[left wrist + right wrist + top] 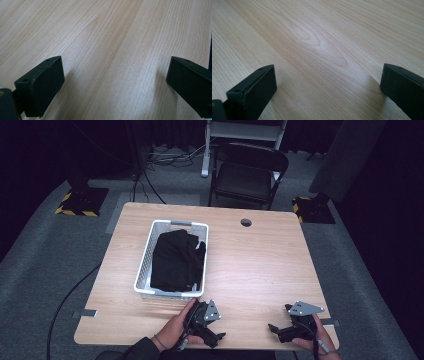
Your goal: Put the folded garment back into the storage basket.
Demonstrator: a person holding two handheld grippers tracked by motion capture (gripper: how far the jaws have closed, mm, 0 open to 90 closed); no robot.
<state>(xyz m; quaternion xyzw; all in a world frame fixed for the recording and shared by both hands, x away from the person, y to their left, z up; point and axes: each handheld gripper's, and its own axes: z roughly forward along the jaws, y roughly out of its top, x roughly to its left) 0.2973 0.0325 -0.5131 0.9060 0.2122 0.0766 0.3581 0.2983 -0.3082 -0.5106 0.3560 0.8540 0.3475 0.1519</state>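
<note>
A white mesh basket (145,258) stands on the left half of the wooden table (255,265), and a black garment (177,260) lies bundled inside it. My left gripper (216,336) rests near the table's front edge, just below the basket's near end, held by a hand. My right gripper (276,329) sits at the front right, also in a hand. In the left gripper view the left gripper (113,85) is open over bare wood. The right gripper (328,86) is open too, with only wood grain between its jaws.
A round cable hole (245,222) is in the table's far edge. A black folding chair (247,175) stands behind the table, with a white frame (245,132) beyond it. Cables trail over the grey floor at left (70,292).
</note>
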